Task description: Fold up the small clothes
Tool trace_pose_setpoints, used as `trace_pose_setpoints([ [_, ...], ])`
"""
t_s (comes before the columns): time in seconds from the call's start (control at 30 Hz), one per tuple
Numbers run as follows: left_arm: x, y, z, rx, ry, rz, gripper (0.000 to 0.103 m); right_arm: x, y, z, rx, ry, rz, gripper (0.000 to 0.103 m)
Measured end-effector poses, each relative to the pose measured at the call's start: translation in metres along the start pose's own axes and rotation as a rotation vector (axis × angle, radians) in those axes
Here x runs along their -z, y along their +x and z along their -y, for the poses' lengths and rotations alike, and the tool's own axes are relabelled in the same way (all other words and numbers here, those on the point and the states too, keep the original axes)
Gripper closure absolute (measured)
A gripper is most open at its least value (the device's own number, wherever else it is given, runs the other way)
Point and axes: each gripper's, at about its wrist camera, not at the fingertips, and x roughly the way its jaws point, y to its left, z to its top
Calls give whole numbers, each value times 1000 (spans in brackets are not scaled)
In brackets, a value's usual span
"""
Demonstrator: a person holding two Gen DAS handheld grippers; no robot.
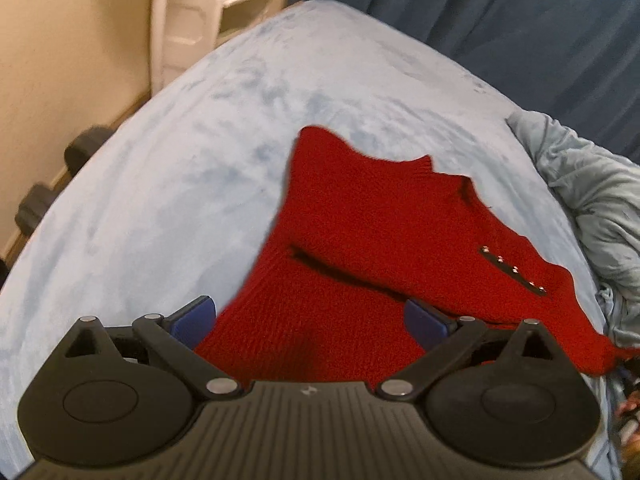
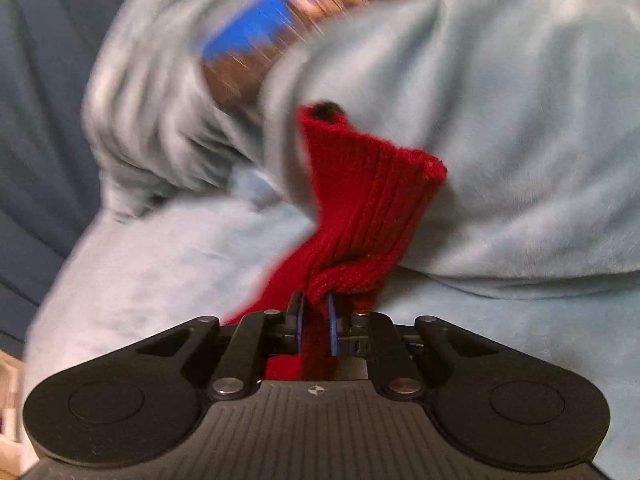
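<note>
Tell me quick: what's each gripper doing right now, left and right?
Left gripper: open, jaws spread wide above the red knit sweater, gripping nothing.
Right gripper: shut on the sweater's ribbed cuff.

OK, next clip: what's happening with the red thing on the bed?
A person is folding a small red sweater on a pale blue blanket, with tongs in each hand. The right tongs are shut on the ribbed cuff of a sleeve. The left tongs are wide open over the sweater's body, gripping nothing. The sweater lies partly spread, not yet folded up.
</note>
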Motion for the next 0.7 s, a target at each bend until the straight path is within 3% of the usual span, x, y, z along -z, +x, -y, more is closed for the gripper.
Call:
trace_pose_setpoints([
  [0.1,-5,-3,11,-2,6,14,2,-9,-38,-11,-99,10,41,91],
  [0.23,-9,-6,6,-42,-47,-4,2,-27,-48,-38,3,-108,37,91],
  [0.3,-8,-13,-3,-44,-71,-3,2,-32,-55,-72,9,-191,68,91],
  [0.4,-5,-31,-20,-66,-64,32,2,-21,-85,-152,-84,-415,176,91],
  [0.5,-2,-47,-41,-91,-62,64,2,33,-121,-249,-265,-682,261,91],
  [0.57,-2,-54,-56,-98,-79,73,2,94,-140,-297,-393,-838,269,91],
  [0.67,1,-61,-78,-115,-108,80,2,207,-147,-335,-546,-1047,160,85],
  [0.7,2,-62,-85,-116,-116,80,2,251,-143,-338,-601,-1126,55,70],
])
